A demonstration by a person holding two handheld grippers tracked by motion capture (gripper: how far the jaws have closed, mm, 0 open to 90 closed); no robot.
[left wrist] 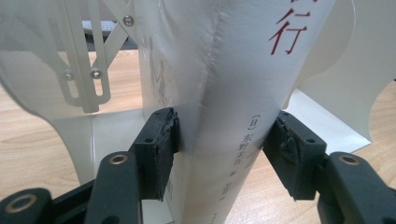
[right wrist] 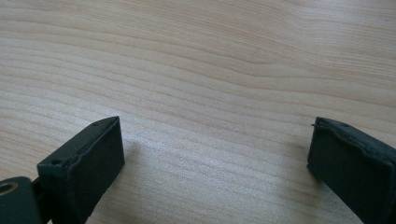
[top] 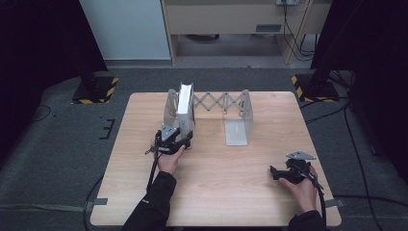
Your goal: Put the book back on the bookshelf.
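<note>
Nearest, the left gripper has its pads clamped on the spine of the upright white book, standing in the expandable bookend rack toward the table's far-left edge, while the right gripper, jaws apart, rests well away near the near-right corner.

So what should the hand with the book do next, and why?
Probably open the left tool a little and draw it back. The white book already stands upright in the white bookend rack, against its left end plate, with the tool's pads pressing its spine, so it seems placed.
</note>
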